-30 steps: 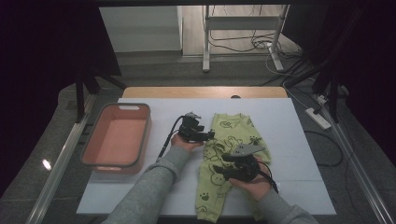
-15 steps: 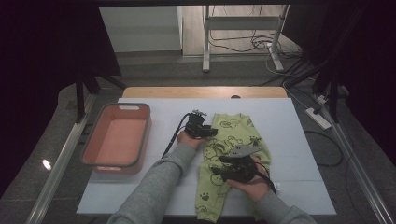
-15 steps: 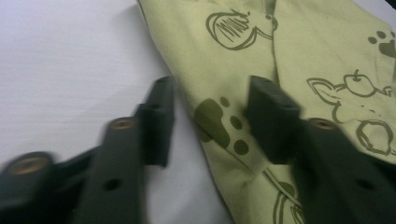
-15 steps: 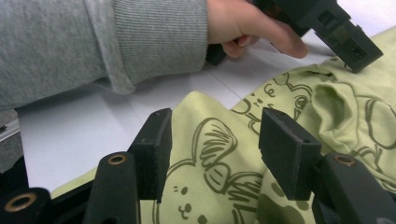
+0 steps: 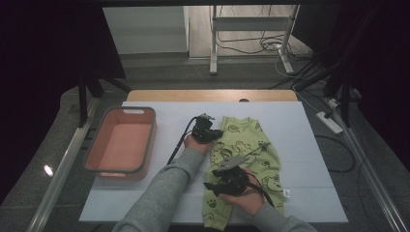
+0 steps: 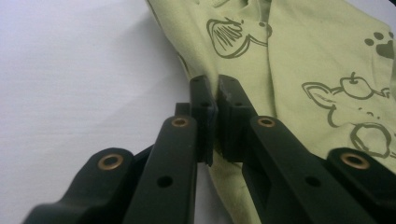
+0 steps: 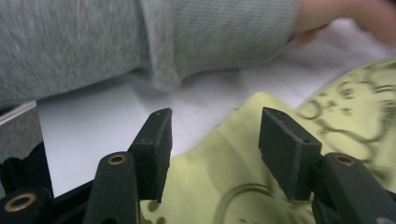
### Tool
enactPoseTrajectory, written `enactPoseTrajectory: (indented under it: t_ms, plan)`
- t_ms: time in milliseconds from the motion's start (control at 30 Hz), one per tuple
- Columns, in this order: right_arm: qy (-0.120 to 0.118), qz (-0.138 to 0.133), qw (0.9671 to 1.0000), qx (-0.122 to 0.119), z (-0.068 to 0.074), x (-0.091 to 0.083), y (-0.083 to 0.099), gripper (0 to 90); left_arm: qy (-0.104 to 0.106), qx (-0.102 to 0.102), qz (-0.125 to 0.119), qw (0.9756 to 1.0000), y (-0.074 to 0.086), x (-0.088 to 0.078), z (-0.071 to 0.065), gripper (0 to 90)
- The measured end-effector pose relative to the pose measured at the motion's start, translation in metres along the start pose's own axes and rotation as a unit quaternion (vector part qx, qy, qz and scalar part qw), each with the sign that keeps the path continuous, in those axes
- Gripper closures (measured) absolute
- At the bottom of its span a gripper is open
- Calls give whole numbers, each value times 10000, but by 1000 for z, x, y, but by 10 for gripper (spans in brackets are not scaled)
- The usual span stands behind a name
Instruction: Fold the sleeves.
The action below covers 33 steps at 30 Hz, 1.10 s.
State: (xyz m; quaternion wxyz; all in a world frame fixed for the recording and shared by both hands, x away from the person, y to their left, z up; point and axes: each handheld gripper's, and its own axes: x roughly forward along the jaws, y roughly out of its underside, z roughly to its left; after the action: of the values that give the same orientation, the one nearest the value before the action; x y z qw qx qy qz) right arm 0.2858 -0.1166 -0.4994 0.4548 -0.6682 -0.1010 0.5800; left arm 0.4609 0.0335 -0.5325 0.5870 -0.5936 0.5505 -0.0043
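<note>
The light-green printed cloth garment (image 5: 244, 159) lies flat on the white counter (image 5: 300, 121), long axis running from the near edge toward the far edge. In the left gripper view, the left gripper (image 6: 215, 95) fingers have just closed, pinching the garment's edge. The right gripper (image 7: 212, 135) fingers stand released above the cloth. The salmon plastic bin (image 5: 121, 145) holds nothing.

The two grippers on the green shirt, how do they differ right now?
The left gripper has just been closing and its jaws now pinch the edge of the green shirt; the right gripper stands open, its jaws over the cloth without pressing it. In the high view, the left gripper is at the shirt's upper left edge, while the right gripper is nearer the person, by the lower part. Both are black, two-jawed and hand-held.
</note>
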Motion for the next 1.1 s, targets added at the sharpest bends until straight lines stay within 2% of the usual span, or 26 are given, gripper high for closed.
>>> enactPoseTrajectory:
  t_ms: [100,233,300,533,667,767,867,933,1100]
  plan:
    - [49,206,9998,-19,2,10,1,457,-7,-17,-37,10000,-1,-1,1,852]
    - [179,482,9986,159,-1,23,5,456,-72,-37,-140,9999,-3,-6,2,852]
    - [328,636,9974,108,1,28,7,454,-93,-32,-167,9998,-4,-7,3,853]
    - [873,763,9932,-80,18,32,5,471,-186,-57,-282,9994,-10,-12,6,853]
    - [862,766,9933,-25,20,33,5,540,-180,-83,-305,9993,-11,-12,7,853]
    - [837,776,9935,-33,22,32,4,666,-179,-87,-305,9993,-11,-11,7,853]
    - [841,717,9938,73,19,31,5,830,-159,-111,-308,9993,-11,-12,8,853]
    - [770,687,9945,158,14,29,6,863,-160,-121,-314,9993,-11,-11,8,853]
    - [705,649,9953,114,15,29,6,876,-155,-124,-323,9993,-11,-12,9,852]
